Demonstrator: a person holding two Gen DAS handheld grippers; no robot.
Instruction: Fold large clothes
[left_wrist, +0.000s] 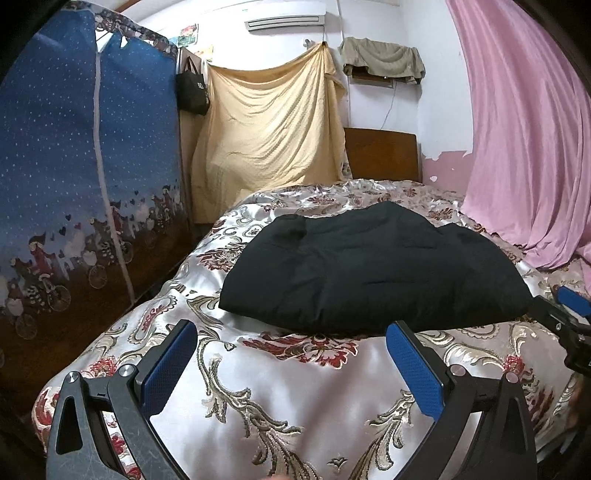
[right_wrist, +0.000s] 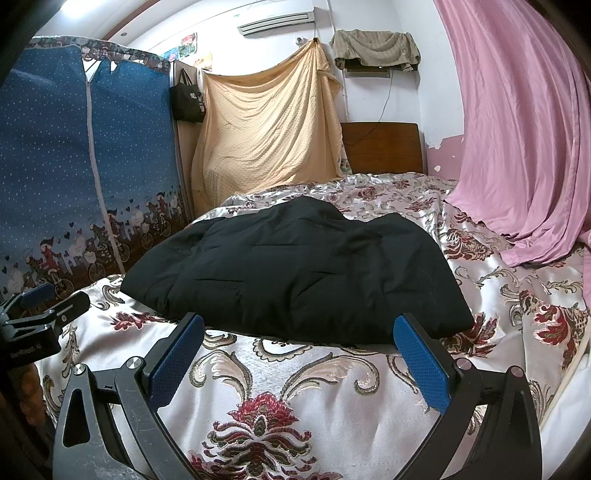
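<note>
A black quilted garment lies folded in a thick bundle on the bed's floral satin cover; it also shows in the right wrist view. My left gripper is open and empty, held above the cover just short of the bundle's near edge. My right gripper is open and empty, its fingertips level with the bundle's near edge. Each gripper appears at the side of the other's view: the right one, the left one.
A blue fabric wardrobe stands left of the bed. A yellow sheet hangs at the back beside a wooden headboard. A pink curtain drapes onto the bed's right side.
</note>
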